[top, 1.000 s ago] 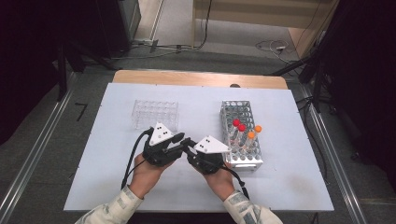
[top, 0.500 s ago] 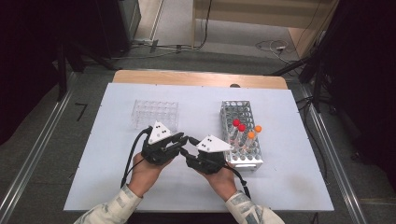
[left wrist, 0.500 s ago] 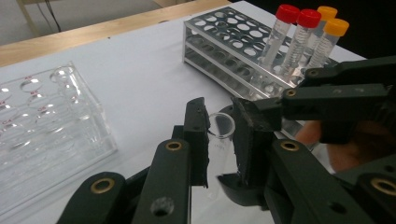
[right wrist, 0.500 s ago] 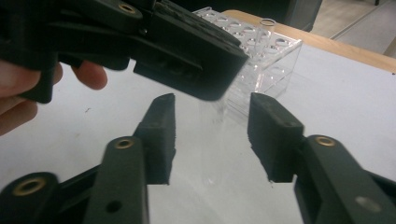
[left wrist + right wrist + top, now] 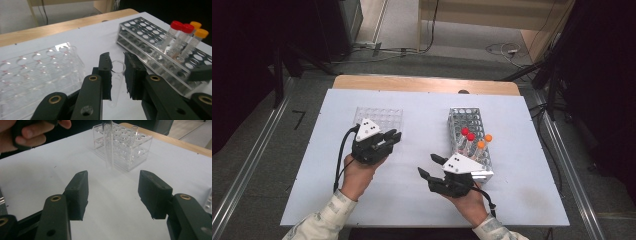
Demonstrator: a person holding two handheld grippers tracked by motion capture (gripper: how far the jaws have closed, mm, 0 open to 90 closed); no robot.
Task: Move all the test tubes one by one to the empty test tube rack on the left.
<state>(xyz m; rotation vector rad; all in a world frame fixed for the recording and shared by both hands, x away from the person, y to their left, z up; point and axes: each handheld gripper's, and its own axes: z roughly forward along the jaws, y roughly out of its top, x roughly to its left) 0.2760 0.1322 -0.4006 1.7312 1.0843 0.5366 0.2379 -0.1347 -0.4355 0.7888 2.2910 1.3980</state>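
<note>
No readable text, label or number anywhere

My matt black jaws pinch a clear glass tube [image 5: 117,77] near a glossy perforated metal rack [image 5: 147,40] on the smooth white bench [image 5: 422,190].

This looks like a lab set up for recording: a white-topped table [image 5: 362,210] carries a perforated metal test-tube rack [image 5: 466,122] holding red- and orange-capped plastic tubes [image 5: 468,135] and a clear acrylic tube rack [image 5: 379,116]; cables [image 5: 499,48] trail across the grey floor.
</note>
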